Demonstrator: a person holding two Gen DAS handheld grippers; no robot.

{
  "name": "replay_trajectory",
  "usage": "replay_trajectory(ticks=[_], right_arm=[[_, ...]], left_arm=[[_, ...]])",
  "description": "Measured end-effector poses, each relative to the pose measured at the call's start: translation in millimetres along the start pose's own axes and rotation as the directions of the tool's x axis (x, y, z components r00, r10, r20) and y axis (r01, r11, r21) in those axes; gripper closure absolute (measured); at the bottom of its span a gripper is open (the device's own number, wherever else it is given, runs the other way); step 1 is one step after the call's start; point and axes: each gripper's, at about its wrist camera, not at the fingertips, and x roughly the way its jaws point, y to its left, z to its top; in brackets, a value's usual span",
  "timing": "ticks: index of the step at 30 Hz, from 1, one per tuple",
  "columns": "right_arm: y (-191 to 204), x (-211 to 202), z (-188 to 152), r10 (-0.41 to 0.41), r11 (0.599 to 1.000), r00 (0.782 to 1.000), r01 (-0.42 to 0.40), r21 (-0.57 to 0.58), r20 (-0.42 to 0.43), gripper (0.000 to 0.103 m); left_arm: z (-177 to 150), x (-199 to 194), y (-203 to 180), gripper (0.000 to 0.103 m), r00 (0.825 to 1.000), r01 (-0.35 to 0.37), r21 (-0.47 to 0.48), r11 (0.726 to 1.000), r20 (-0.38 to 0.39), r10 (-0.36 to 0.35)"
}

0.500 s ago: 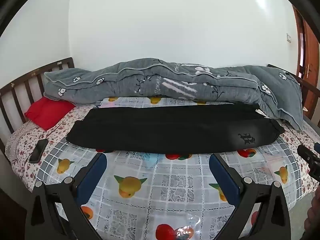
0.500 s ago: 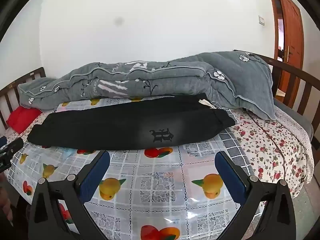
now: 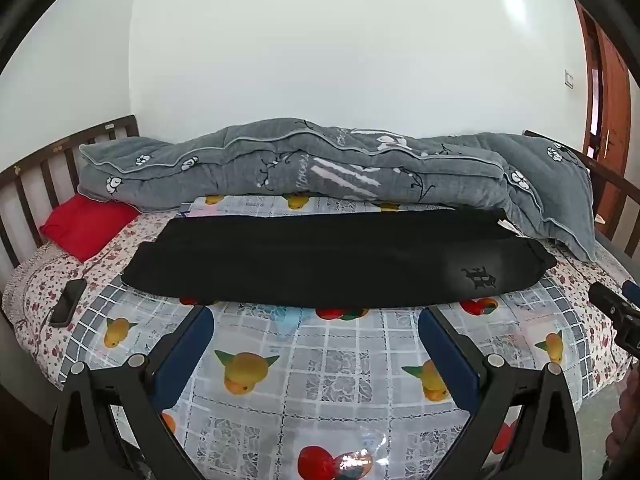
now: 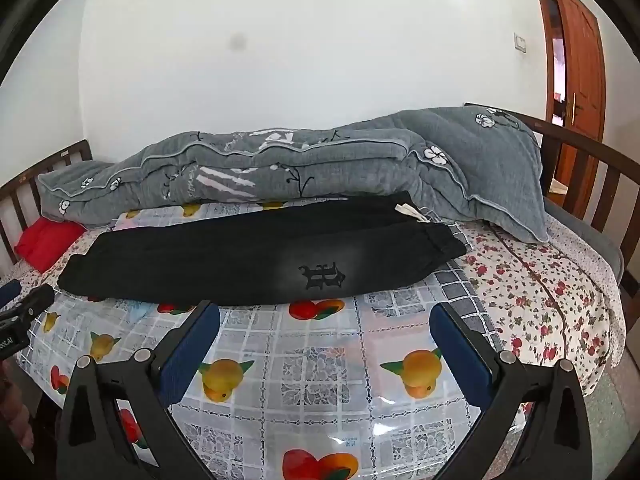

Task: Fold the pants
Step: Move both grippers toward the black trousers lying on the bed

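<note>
Both grippers' fingers (image 3: 192, 344) gape empty; quilt (image 3: 320, 168) hides the pants' (image 3: 320, 264) far edge.

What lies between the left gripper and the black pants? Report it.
Only bare fruit-print cover separates the open left gripper from the pants, per the left wrist view.

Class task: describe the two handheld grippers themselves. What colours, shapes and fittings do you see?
The left gripper and right gripper look alike: black angular frames, each with two flat dark-blue fingers and round silver fasteners on the joints. No cables or sleeves are visible.
</note>
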Motion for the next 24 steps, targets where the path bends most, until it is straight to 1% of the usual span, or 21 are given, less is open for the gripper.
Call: replay_trajectory(ticks=[10, 15, 18, 24], right_arm=[[2.8, -0.6, 7.1, 0.013, 1.0, 1.0, -0.013, -0.006, 0.02, 0.0], [1.6, 5.6, 7.5, 0.02, 1.0, 1.0, -0.02, 0.002, 0.015, 0.0], [0.7, 13.0, 8.1, 0.032, 0.999, 0.999, -0.032, 0.018, -0.003, 0.0], [5.7, 24.9, 11.5, 0.033, 0.999, 0.999, -0.033, 0.003, -0.012, 0.0]], left_arm=[[0.2, 8.8, -0.4, 0.0, 1.0, -0.005, -0.014, 1.0, -0.014, 0.005], [5.5, 12.5, -0.8, 0.0, 1.0, 0.001, -0.014, 1.0, -0.022, -0.002], [9.3, 14.5, -1.5, 0.0, 1.0, 0.002, -0.005, 1.0, -0.022, -0.002], [11.4, 13.3, 3.2, 0.0, 1.0, 0.004, -0.019, 1.0, -0.006, -0.004]])
